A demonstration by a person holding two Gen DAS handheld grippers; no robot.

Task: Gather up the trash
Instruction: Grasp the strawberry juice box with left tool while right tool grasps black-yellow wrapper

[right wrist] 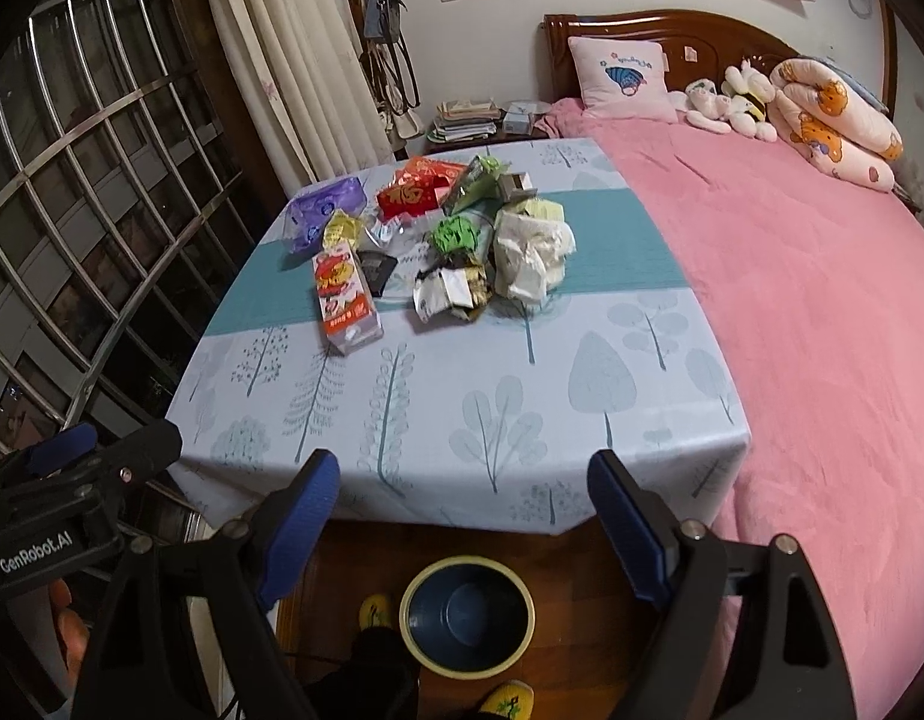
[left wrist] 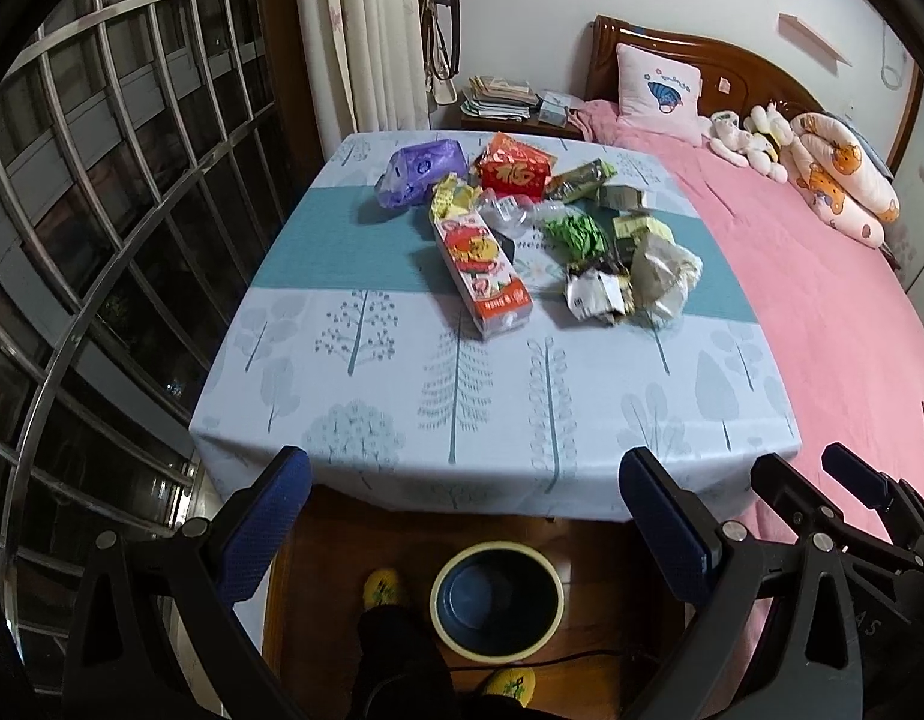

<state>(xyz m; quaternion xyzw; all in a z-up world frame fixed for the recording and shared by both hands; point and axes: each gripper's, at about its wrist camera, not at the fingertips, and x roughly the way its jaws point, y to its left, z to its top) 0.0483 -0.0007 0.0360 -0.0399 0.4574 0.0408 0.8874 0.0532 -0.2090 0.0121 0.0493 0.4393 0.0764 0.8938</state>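
A heap of trash lies at the far middle of the cloth-covered table (left wrist: 402,396): a long red carton (left wrist: 483,267), a purple bag (left wrist: 417,171), a red packet (left wrist: 513,171), green wrappers (left wrist: 573,231) and crumpled white paper (left wrist: 663,273). The carton (right wrist: 345,297) and the paper (right wrist: 531,255) also show in the right wrist view. A dark blue bin with a cream rim (left wrist: 497,600) stands on the floor below the table's near edge. My left gripper (left wrist: 462,504) is open and empty above the bin. My right gripper (right wrist: 462,498) is open and empty beside it.
A pink bed (left wrist: 822,300) with a pillow and soft toys runs along the table's right side. A barred window (left wrist: 102,240) and curtain are on the left. A nightstand with papers (left wrist: 504,102) stands behind the table. The person's yellow slippers (left wrist: 384,588) flank the bin.
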